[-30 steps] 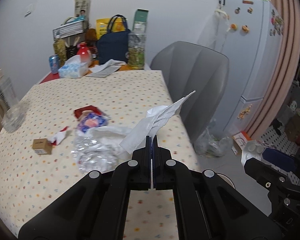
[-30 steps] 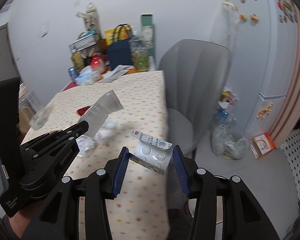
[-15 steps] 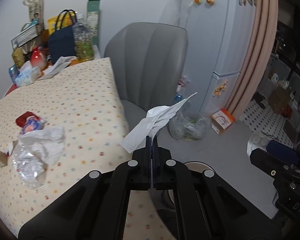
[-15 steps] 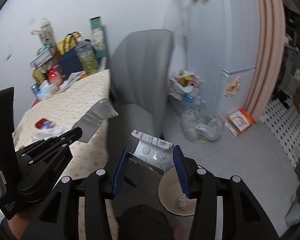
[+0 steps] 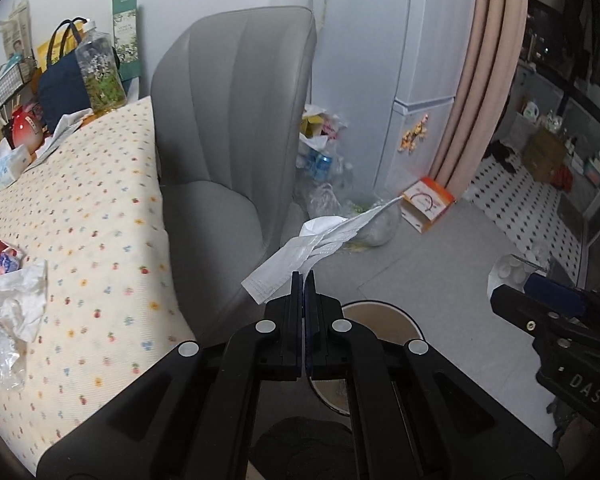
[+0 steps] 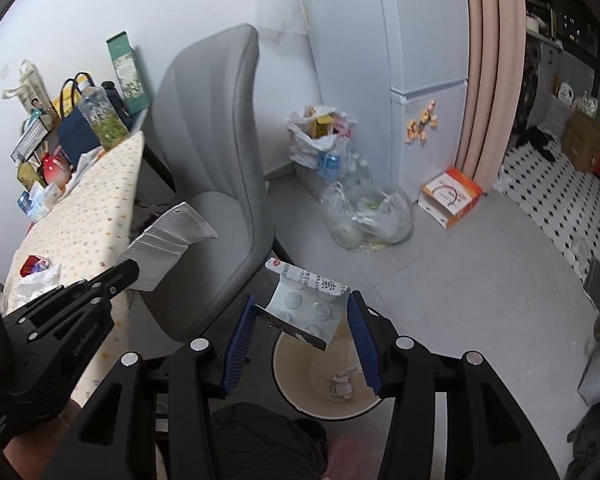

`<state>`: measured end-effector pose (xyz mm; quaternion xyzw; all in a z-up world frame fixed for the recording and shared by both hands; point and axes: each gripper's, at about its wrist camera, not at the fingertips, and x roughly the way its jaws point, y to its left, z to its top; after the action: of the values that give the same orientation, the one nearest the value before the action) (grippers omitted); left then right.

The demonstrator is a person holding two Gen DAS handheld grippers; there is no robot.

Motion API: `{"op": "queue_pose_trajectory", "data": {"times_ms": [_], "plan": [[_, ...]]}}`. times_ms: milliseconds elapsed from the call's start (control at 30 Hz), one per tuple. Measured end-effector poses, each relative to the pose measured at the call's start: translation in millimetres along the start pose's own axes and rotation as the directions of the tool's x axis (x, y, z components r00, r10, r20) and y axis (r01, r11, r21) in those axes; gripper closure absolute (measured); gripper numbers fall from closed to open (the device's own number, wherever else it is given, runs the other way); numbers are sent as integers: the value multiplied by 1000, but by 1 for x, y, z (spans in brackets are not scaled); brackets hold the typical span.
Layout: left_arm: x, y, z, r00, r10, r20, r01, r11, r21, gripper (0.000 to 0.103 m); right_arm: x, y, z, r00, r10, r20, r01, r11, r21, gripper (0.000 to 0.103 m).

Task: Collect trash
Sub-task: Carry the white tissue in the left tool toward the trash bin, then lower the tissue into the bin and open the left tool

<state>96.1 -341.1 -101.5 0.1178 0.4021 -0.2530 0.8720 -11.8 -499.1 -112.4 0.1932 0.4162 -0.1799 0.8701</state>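
My left gripper (image 5: 303,280) is shut on a white face mask (image 5: 316,240), held off the table's right edge, over the floor near a round cream bin (image 5: 380,316). The mask also shows in the right wrist view (image 6: 168,240). My right gripper (image 6: 302,312) is shut on an empty pill blister pack (image 6: 308,306), held above the cream bin (image 6: 324,384), which has a crumpled scrap inside. Crumpled plastic and tissue (image 5: 12,300) and a red wrapper (image 5: 0,258) lie on the dotted tablecloth (image 5: 92,240).
A grey chair (image 5: 228,120) stands beside the table. Bags of rubbish (image 6: 364,216) and an orange-white box (image 6: 450,196) sit on the floor by the fridge (image 6: 420,40). Bags, a jar and a tissue pack (image 5: 10,162) crowd the table's far end.
Both grippers have swung right and down, away from the table toward the floor bin, each still holding its item. The bin now lies below the right gripper.
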Motion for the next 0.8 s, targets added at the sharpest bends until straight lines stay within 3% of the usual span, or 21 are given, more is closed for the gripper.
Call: {"op": "queue_pose_trajectory", "data": {"times_ms": [100,233,467,800], "plan": [[7,-4,-1,1000,6,-17,-5,1000,6,101,14,-7,-3,1000,2,-25,-2,1000,13,53],[15,-8,-3,999,11,-37,-10,1000,12,101,23,-16,-6,999,2,-37,-1,1000,29,38],[26,-18,-4,998,5,-58,-3,1000,29,101,25,-24,-7,999,-4,-44,6,999,48,36],[46,-62,-10,993,-57,-101,66,994,85,101,-4,-59,-10,998,-69,-6,69,991,113,30]]}}
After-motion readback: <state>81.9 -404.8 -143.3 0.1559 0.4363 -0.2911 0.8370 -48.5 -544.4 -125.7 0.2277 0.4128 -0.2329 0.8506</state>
